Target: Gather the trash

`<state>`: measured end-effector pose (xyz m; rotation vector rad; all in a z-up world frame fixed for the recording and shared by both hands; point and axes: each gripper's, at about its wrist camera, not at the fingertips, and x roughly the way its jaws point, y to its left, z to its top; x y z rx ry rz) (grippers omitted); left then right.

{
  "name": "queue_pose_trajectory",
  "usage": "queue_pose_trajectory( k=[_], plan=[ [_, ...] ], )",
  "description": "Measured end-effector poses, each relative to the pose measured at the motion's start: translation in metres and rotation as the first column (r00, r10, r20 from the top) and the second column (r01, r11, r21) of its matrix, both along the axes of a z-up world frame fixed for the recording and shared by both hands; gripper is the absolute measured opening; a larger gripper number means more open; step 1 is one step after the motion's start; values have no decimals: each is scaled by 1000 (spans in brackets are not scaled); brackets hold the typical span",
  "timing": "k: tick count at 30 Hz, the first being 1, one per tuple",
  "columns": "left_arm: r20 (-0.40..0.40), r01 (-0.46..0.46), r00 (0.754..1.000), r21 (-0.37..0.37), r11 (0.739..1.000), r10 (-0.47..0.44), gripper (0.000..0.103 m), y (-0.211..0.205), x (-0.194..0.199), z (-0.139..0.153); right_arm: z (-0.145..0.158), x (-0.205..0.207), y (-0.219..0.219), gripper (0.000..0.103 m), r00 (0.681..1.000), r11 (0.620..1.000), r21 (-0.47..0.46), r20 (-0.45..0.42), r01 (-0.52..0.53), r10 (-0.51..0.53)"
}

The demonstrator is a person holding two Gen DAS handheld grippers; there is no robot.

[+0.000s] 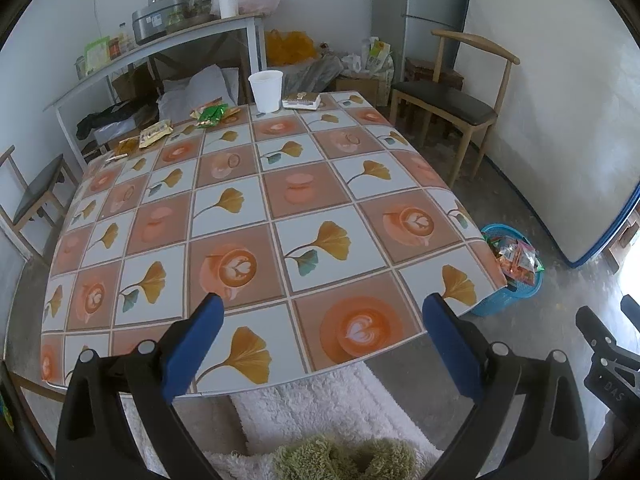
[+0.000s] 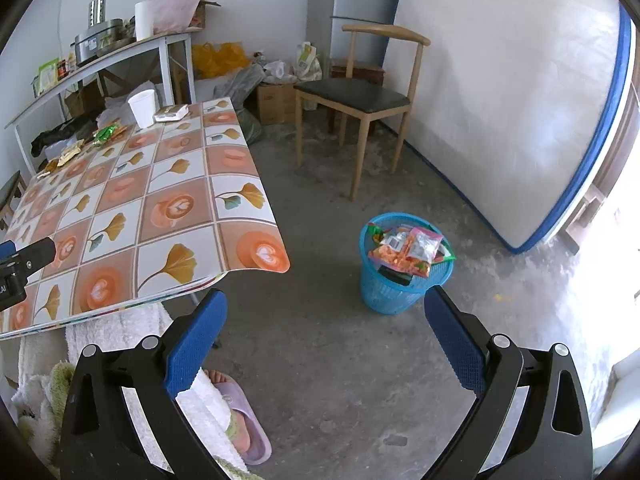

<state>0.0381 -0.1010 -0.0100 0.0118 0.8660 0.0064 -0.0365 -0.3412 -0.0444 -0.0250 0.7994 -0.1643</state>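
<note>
1. The left gripper (image 1: 322,300) hangs over the near edge of the table (image 1: 304,196), its blue fingers (image 1: 192,344) wide apart and empty.
2. The right gripper (image 2: 326,296) hangs over the concrete floor (image 2: 332,364) beside the table, fingers also spread apart, holding nothing.
3. A blue bin (image 2: 394,286) stands on the floor just off the table's right corner, heaped with wrappers (image 2: 408,250).
4. More trash lies at the table's far left: a green wrapper (image 1: 212,114) and yellow packets (image 1: 154,134).
5. A white cup (image 1: 266,90) and a small box (image 1: 302,100) sit at the far edge.
6. A wooden chair (image 2: 356,96) stands beyond the bin.
</note>
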Motion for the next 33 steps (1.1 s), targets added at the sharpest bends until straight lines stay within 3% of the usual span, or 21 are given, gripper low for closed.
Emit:
queue_pose_trajectory(
  k=[33],
  plan=[
    [-15, 5, 1000, 1, 1000, -5, 97, -1, 1, -4, 0, -2, -5, 95, 1000, 1000, -6, 1, 15, -15]
  ],
)
